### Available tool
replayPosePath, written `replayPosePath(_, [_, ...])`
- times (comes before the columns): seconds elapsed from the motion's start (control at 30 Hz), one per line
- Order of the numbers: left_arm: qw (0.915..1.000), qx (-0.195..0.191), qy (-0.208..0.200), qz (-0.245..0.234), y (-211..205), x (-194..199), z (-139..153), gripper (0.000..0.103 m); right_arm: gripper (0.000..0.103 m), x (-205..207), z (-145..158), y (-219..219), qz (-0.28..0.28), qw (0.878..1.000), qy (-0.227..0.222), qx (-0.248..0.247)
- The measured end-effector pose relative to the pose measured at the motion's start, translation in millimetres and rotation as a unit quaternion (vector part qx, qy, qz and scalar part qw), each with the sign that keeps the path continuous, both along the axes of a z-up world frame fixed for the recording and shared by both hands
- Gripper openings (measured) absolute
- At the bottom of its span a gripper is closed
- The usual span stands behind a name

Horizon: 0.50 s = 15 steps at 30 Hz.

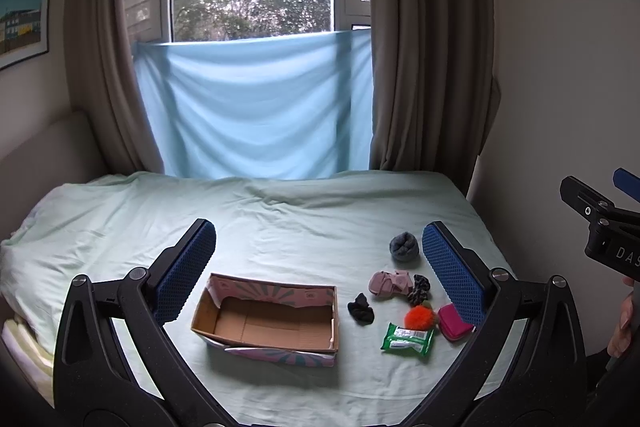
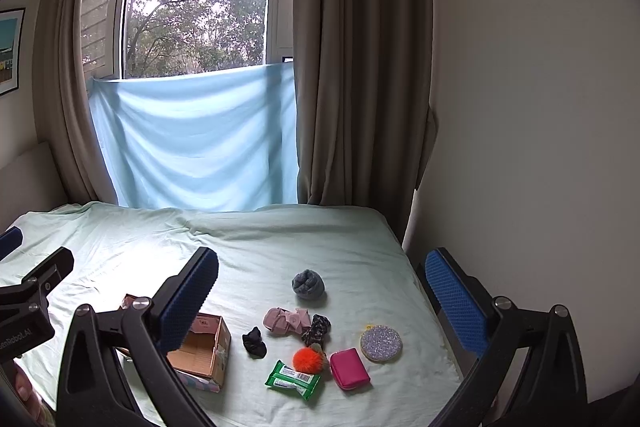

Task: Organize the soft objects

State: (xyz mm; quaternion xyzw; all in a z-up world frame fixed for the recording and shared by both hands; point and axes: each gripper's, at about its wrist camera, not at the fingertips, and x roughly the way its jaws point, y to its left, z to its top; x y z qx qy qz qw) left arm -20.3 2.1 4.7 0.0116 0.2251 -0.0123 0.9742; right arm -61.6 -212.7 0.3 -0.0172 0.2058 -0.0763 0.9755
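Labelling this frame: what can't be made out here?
- Round glittery silver pad: shows in the right wrist view only; in the left wrist view the left gripper's right finger covers that spot.
- Open cardboard box: in the right wrist view its left part sits behind the right gripper's left finger.
- Green wipes packet: print too small to read.

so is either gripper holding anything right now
No, nothing is held. The left gripper and the right gripper are both open above the bed, with the soft items and the cardboard box lying untouched.
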Motion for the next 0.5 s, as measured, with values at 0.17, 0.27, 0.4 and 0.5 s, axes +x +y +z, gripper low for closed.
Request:
replayPosePath(0.17, [1.0000,-0.002,0.004,-0.001,1.0,2.7,-0.5,0.102,0.103,1.6,-0.3,0.8,0.001,1.000,0.001,0.000])
replayPosePath(0.27, [1.0000,0.000,0.009,-0.002,2.1,5.3,0.6,0.102,0.103,5.0,1.6,1.0,0.000,1.000,0.005,-0.001])
replayPosePath(0.4, [0.9998,0.002,0.019,-0.011,4.1,11.6,0.0,0.102,0.103,8.0,3.3,-0.7,-0.007,1.000,0.005,0.001])
replayPosePath(0.5, [0.9991,0.007,0.036,-0.021,3.6,18.9,-10.4,0.102,0.103,11.1,-3.1,-4.2,-0.015,1.000,0.011,0.002])
